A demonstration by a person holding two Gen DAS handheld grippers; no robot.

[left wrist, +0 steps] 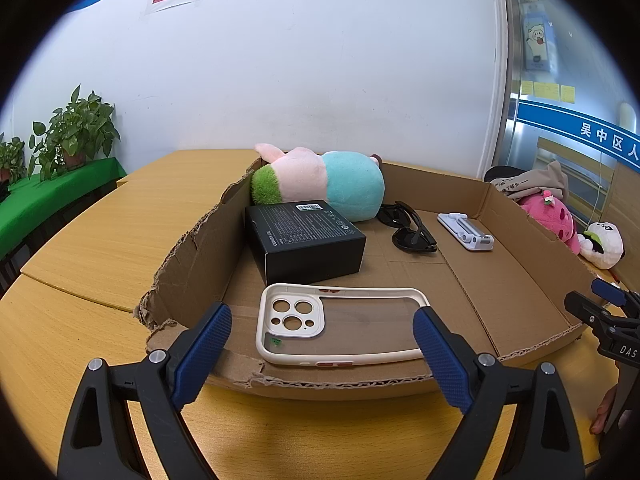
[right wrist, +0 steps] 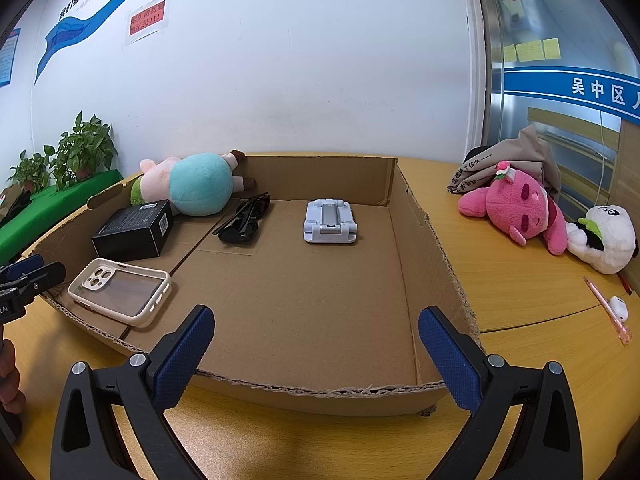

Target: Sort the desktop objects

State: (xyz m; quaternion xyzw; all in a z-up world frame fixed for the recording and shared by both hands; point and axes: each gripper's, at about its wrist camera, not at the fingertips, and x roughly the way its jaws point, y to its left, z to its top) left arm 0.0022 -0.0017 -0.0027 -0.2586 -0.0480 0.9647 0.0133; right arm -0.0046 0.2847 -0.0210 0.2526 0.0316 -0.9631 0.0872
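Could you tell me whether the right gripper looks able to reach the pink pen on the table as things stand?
Probably yes: the right gripper is open and empty, and the pink pen lies outside the cardboard box on bare table, with only an earbud beside it.

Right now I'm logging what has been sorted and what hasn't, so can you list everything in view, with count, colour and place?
cardboard tray: 1, brown, on the wooden table
phone case: 1, cream with clear back, tray's near left corner
black box: 1, tray, behind the case
plush pig: 1, pink, teal and green, tray's far left
sunglasses: 1, black, tray middle
phone stand: 1, white-grey, tray far right
pink plush: 1, table, right of tray
panda plush: 1, white, beside it
grey cloth: 1, behind the pink plush
pen: 1, pink, table's right edge
earbud: 1, white, by the pen
potted plants: at least 2, green, far left
left gripper: open, empty
right gripper: open, empty
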